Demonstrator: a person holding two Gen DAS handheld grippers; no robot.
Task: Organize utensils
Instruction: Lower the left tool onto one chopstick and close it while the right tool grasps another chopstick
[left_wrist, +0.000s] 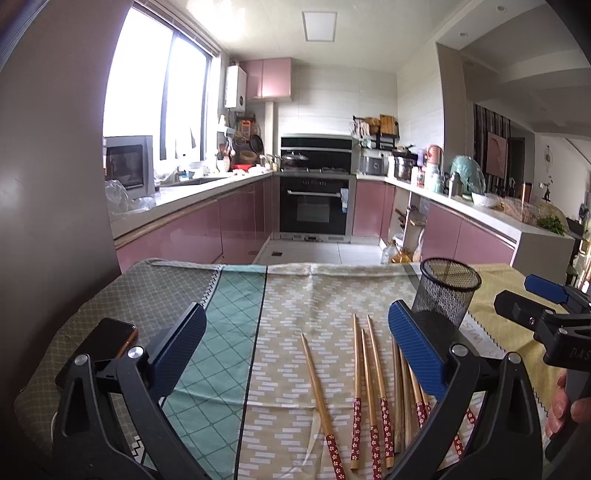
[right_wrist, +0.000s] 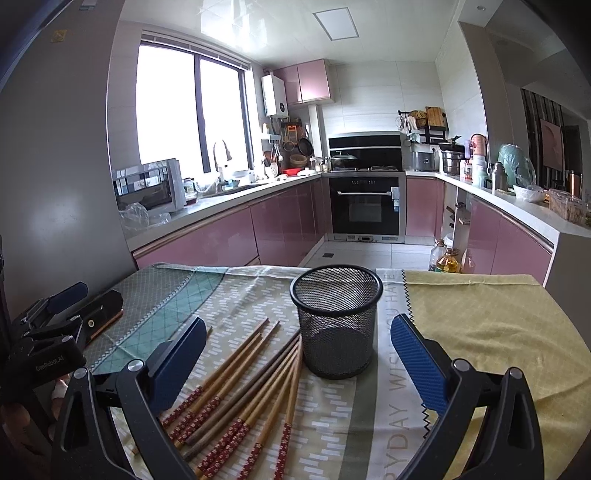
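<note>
Nothing is gripped: the left claw (left_wrist: 297, 345) and the right claw (right_wrist: 298, 354) both hover over the worktop (right_wrist: 491, 332) with jaws spread wide and nothing between them. My reading is that the task stands at its opening step, choosing a first chopstick to lift into the holder, since the mesh cup (right_wrist: 337, 319) appears empty as far as its dark weave lets me see.

The chopsticks (right_wrist: 255, 373) lie loose on the patterned cloth (left_wrist: 236, 295), fanned out at about 8 o'clock from the cup in the right wrist view, tips toward the cup, red flowered handles toward the camera. The nearest tips lie just beside the cup's base; whether they touch it I cannot tell. In the left wrist view they sit from 5 to 6 o'clock, partly hidden behind the right-hand finger.

Count: one mesh cup, upright; roughly nine or ten chopsticks, overlapping too much for an exact figure, with one or two darker than the rest. One dark phone (left_wrist: 107, 338) lies at 9 o'clock near the cloth's left edge.

The next move likely calls for lowering one claw over a single stick lying apart from the pile, such as the leftmost one (left_wrist: 319, 397), closing across its shaft, then tipping it upright above the cup's rim
</note>
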